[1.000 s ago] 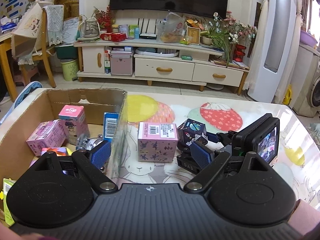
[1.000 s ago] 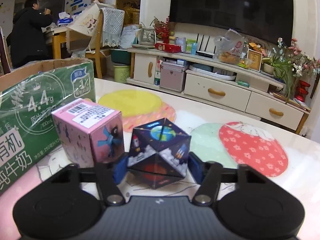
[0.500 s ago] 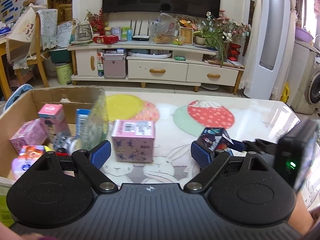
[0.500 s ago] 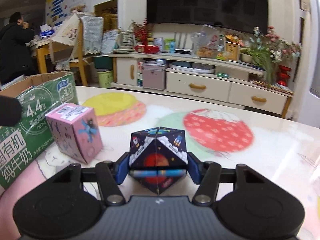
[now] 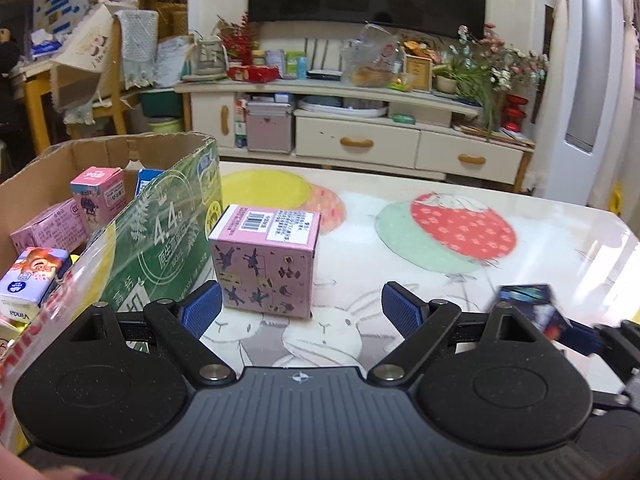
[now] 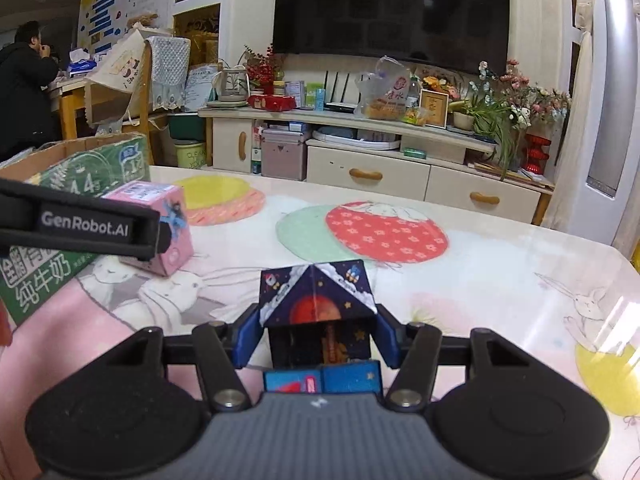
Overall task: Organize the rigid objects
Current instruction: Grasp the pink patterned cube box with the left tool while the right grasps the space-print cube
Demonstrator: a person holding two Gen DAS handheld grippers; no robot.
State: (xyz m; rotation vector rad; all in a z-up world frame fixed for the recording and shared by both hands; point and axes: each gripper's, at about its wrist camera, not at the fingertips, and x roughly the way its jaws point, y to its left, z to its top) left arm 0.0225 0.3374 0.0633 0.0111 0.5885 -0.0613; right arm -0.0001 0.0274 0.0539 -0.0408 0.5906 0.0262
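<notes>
Between right hand-held gripper (image 6: 316, 340) pads, space-print cube (image 6: 318, 300)

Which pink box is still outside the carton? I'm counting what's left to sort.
The pink box with the barcode on top, standing on the table beside the cardboard carton; the other pink boxes are inside it.

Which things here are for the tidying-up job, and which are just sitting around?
For the job:
- space cube, held in the right tongs
- pink box on the table
- cardboard box with small cartons inside
- left tongs, open

Just around:
- TV
- cabinet
- flowers
</notes>
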